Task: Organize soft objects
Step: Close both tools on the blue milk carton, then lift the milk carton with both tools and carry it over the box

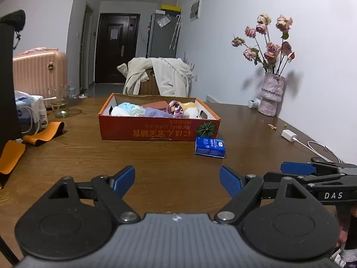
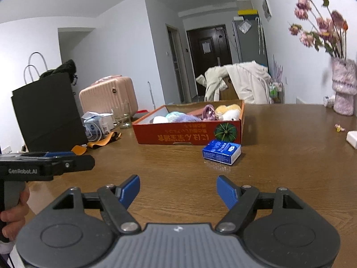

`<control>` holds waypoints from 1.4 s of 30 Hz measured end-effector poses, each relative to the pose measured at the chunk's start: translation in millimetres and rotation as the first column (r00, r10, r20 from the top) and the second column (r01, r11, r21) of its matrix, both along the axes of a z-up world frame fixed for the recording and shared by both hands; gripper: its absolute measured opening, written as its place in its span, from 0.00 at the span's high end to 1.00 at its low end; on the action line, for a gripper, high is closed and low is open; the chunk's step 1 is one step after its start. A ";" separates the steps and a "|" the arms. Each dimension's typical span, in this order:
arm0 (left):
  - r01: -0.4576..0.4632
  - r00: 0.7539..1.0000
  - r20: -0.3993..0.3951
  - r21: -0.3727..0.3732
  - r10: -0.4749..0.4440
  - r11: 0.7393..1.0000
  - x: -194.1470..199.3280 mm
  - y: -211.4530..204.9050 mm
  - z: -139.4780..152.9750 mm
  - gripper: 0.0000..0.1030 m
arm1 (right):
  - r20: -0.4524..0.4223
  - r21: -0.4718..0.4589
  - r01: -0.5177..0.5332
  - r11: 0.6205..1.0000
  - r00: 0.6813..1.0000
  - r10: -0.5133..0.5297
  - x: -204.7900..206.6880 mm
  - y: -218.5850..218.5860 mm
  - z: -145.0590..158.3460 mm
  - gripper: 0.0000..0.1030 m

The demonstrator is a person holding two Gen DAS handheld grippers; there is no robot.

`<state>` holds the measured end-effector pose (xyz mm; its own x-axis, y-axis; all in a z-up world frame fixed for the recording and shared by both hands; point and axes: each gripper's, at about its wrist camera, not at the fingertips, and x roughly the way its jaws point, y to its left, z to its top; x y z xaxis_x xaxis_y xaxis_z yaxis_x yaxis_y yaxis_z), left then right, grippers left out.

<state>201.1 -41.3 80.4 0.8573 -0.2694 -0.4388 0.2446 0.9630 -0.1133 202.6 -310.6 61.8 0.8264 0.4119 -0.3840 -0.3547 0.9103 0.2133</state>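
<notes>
Home apartment, suitcase (image 1: 40, 71), fridge (image 1: 164, 34) (hallway), dried flowers (image 1: 266, 42)

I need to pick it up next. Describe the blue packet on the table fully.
The blue packet is a small, soft-looking rectangular pack, glossy blue with white print and a white side. It lies flat on the wooden table, just in front of the red cardboard box, near its pumpkin-printed corner. Neither gripper touches it.
</notes>
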 end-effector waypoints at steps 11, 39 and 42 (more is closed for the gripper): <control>0.053 0.996 -0.074 0.004 -0.053 0.999 99.4 -30.4 -21.4 0.20 | -0.076 0.079 0.051 0.996 0.996 -0.045 93.0 -21.8 -18.2 0.42; 0.165 0.928 -0.278 -0.288 -0.247 0.943 237.6 -60.7 -75.0 0.80 | -0.199 0.188 0.160 0.969 0.972 -0.121 206.8 -32.5 -57.2 0.82; 0.168 0.928 -0.276 -0.289 -0.250 0.943 212.0 -57.6 -66.5 0.80 | -0.177 0.189 0.150 0.971 0.977 -0.117 182.7 -32.1 -47.0 0.83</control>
<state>413.1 -98.9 13.9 0.6048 -0.5653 -0.5609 0.3510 0.8214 -0.4495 385.3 -342.6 14.8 0.8121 0.3841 -0.4392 -0.1781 0.8800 0.4403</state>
